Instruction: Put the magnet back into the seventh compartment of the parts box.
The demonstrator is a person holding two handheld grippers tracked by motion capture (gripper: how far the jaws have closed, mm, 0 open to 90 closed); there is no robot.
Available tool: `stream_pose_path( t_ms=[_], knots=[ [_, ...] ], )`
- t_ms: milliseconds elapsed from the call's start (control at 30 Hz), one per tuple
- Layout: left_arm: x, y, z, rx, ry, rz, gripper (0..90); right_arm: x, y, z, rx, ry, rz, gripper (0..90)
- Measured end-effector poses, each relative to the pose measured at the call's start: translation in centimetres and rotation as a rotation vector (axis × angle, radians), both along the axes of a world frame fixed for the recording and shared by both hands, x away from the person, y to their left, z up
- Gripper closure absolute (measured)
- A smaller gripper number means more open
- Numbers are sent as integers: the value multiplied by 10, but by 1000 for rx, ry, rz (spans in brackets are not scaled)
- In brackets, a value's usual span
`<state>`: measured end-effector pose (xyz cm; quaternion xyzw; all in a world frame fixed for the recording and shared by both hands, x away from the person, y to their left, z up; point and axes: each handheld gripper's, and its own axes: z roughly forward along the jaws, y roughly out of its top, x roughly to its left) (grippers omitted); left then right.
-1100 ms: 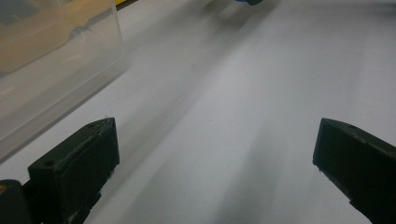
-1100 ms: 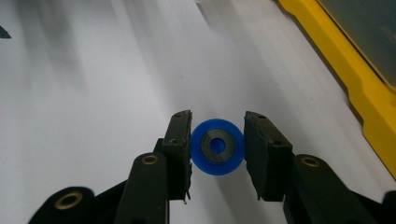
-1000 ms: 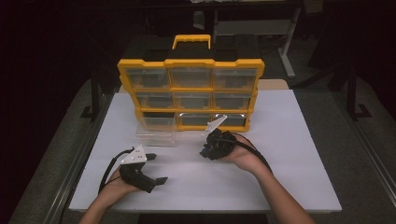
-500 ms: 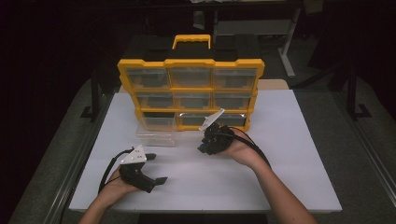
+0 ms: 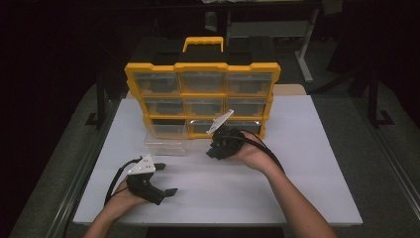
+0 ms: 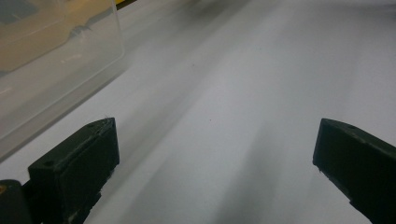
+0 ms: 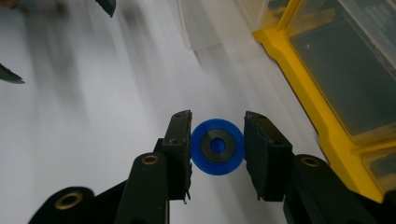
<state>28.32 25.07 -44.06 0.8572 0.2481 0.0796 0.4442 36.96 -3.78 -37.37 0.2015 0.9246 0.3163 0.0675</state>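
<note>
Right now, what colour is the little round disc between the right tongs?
Blue disc with a dark grey centre ring; right gripper view.

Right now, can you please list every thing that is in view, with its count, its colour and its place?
blue disc: 1, blue with a dark ring at its middle, clamped between the jaws of the right gripper, above the table
clear drawer: 1, see-through plastic, on the table in front of the organiser's lower left corner
organiser: 1, yellow frame with clear drawers and a yellow handle, upright at the far middle of the table
table: 1, white top, under everything
left gripper: 1, black with a grey plate, jaws wide apart with nothing between them, low at the near left
right gripper: 1, black, in the person's right hand, near the organiser's front
</note>
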Motion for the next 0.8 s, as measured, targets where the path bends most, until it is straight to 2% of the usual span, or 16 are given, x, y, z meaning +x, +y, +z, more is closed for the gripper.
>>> stream_pose_path(
  t_ms=[400, 433, 467, 533, 567, 800],
  knots=[
    [-1, -1, 0, -1, 1, -1, 0, 7, 5, 10, 2, -5, 10, 617],
    [-1, 0, 0, 0, 1, -2, 0, 7, 6, 11, 7, 5, 5, 617],
    [0, 0, 0, 0, 0, -2, 0, 8, 6, 11, 5, -5, 11, 617],
    [-1, 0, 0, -1, 1, -1, 0, 9, 8, 14, 7, 7, 6, 617],
    [-1, 0, 0, -2, 1, -2, 0, 10, 9, 14, 5, -7, 16, 617],
    [-1, 0, 1, -3, 1, -3, 0, 14, 16, 20, 5, -5, 21, 617]
  ],
)
